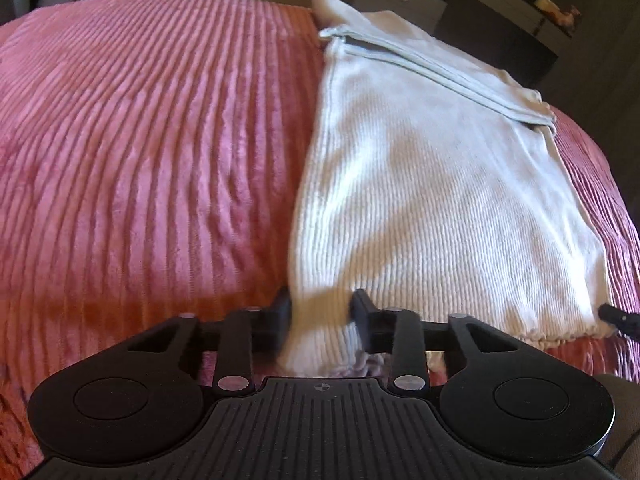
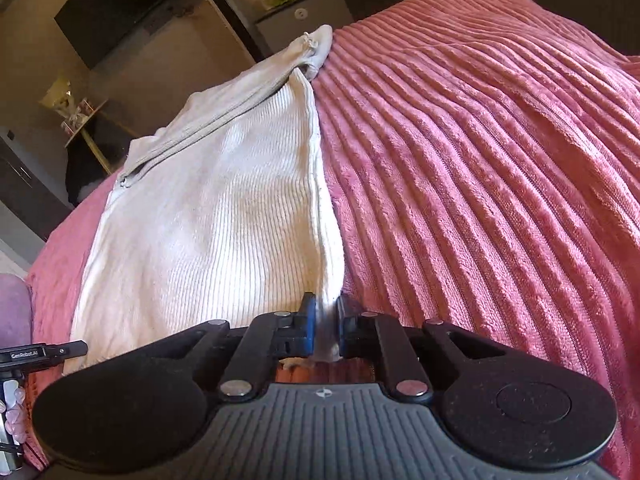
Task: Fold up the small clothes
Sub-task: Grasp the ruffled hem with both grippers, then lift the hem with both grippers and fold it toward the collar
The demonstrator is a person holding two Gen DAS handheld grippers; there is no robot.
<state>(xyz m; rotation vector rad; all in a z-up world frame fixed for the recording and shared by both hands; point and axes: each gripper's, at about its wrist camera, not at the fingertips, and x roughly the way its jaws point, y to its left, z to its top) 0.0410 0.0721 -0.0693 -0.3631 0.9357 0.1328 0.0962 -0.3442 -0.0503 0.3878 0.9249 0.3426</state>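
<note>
Nearest to you, the left tool [image 1: 320, 312] has its two jaws apart, one on each side of the near corner of the white ribbed garment [image 1: 440, 200]. Cloth lies between the jaws, but there is a visible gap, so I judge it released, not pinching. The right tool [image 2: 326, 320] is clenched: its jaws stand close together with the near edge of the garment [image 2: 224, 216] squeezed between them. In the left view, the tip of the right tool shows at the other near corner, well apart from the left one.

Ahead of both tools the garment lies flat on the pink ribbed bedspread [image 1: 140, 140], on the side of the bed nearer to the room's furniture. It already looks like a long narrow rectangle, with one straight folded edge running away from the right tool. Farther from the tools, a sleeve or strap [image 2: 208, 120] lies diagonally across the top, folded in.

So the side folds seem done. What is left, in my judgement, is to bring the near hem forward over the far end, once or twice, and then smooth it. You need a grip at both near corners first.
</note>
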